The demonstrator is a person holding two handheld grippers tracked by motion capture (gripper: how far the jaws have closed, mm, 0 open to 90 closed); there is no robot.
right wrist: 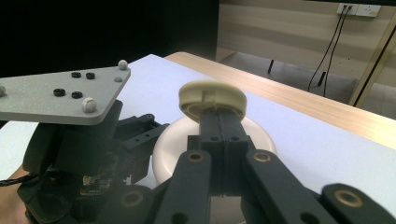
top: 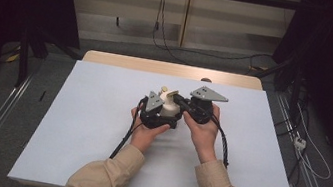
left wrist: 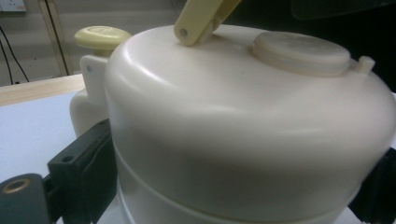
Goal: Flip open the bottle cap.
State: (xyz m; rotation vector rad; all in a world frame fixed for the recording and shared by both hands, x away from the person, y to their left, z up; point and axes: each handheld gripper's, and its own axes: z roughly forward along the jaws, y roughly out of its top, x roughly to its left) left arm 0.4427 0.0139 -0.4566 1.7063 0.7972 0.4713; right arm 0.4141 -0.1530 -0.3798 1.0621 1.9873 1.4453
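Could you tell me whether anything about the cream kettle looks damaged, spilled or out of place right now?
Nothing stands out: the kettle sits upright on the white table, clamped by the left gripper, with no spill or crack visible.

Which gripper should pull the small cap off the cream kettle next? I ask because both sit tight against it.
Right, probably. The right gripper is already shut on the small round cap from above, while the left gripper clamps the kettle body between its jaws, steadying it on the white table.

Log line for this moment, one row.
left gripper: clamped round cream kettle body | right gripper: shut on yellowish lid above kettle | table: white
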